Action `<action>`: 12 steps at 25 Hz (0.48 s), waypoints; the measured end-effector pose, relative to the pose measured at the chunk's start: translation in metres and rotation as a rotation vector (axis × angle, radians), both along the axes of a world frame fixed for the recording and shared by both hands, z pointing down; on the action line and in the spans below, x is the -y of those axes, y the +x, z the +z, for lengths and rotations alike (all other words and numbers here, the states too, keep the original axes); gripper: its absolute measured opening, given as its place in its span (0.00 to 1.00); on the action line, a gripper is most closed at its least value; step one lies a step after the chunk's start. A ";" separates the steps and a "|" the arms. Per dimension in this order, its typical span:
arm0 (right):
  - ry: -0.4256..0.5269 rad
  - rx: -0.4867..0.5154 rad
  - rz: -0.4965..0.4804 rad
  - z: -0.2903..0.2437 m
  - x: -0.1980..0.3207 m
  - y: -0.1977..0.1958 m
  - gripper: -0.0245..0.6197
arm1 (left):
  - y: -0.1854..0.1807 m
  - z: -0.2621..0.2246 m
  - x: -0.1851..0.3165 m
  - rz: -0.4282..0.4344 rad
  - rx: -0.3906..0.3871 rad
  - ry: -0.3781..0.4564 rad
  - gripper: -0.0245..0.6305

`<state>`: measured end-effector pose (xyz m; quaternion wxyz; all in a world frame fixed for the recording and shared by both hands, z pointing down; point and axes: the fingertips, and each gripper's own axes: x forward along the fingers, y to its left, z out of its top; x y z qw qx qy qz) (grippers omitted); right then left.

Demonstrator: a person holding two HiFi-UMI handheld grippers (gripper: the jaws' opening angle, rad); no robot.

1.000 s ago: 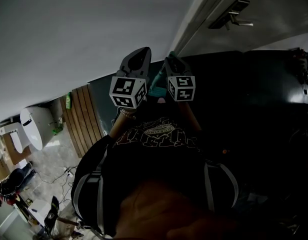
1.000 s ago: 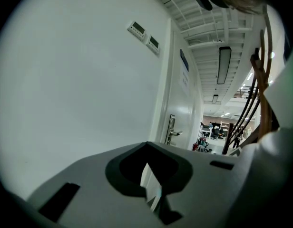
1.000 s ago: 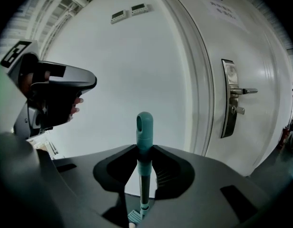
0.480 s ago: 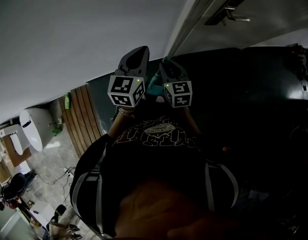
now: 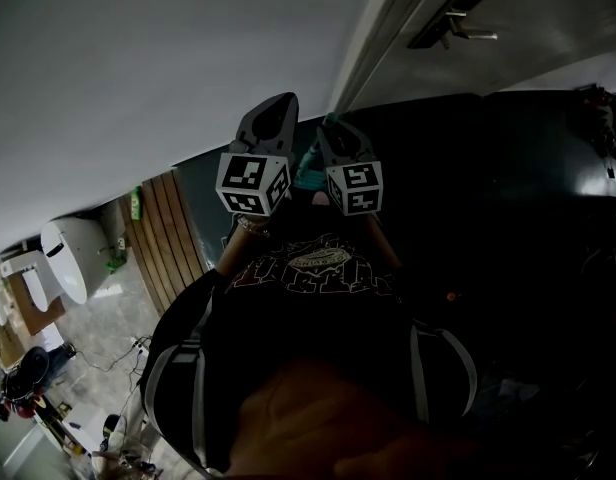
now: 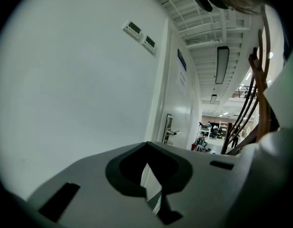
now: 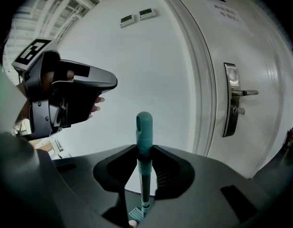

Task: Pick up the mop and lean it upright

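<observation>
Clamping the teal mop handle (image 7: 144,127): right gripper (image 7: 142,191); left gripper (image 6: 153,189) narrowly parted, empty.

Right of the evenly lit white wall (image 6: 80,94), a ceiling lamp (image 6: 222,64) is glowing, while black fisheye corners are ringing it.

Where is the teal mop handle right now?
In the right gripper view the teal mop handle stands upright, clamped in the right gripper, before the white wall and left of the white door.
</observation>
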<state>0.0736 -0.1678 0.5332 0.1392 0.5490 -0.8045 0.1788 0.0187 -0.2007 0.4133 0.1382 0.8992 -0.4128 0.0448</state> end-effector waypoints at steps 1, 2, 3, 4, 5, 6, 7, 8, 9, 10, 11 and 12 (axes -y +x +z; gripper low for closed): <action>0.000 0.000 0.001 0.000 0.000 0.000 0.21 | 0.000 0.000 0.000 -0.001 0.002 0.001 0.10; 0.000 0.001 0.002 0.001 0.001 0.001 0.21 | 0.000 0.000 0.000 -0.002 0.005 0.003 0.10; 0.000 0.000 0.002 0.000 0.001 0.001 0.21 | 0.000 0.000 0.000 -0.002 0.008 0.005 0.10; 0.001 0.000 0.001 0.000 0.002 0.001 0.21 | 0.000 0.000 0.000 -0.001 0.010 0.007 0.11; 0.001 -0.001 0.000 0.000 0.002 0.001 0.21 | 0.000 -0.001 0.000 0.000 0.011 0.008 0.10; 0.000 -0.001 0.000 0.000 0.002 0.001 0.21 | 0.000 -0.001 0.000 0.001 0.010 0.008 0.10; -0.001 0.000 -0.001 0.000 0.003 0.001 0.21 | 0.000 -0.001 0.000 0.003 0.008 0.007 0.10; -0.002 0.001 -0.001 0.000 0.004 0.001 0.21 | 0.000 -0.001 0.000 0.003 0.008 0.006 0.10; -0.001 0.001 0.000 0.000 0.005 0.001 0.21 | 0.000 -0.001 0.001 0.004 0.007 0.005 0.10; -0.001 0.001 0.001 0.000 0.006 0.001 0.21 | 0.000 -0.001 0.001 0.004 0.007 0.006 0.10; -0.002 0.001 0.003 0.000 0.008 0.002 0.21 | 0.000 -0.001 0.002 0.004 0.006 0.006 0.10; -0.002 0.001 0.004 0.001 0.009 0.002 0.21 | 0.000 -0.001 0.002 0.004 0.006 0.006 0.10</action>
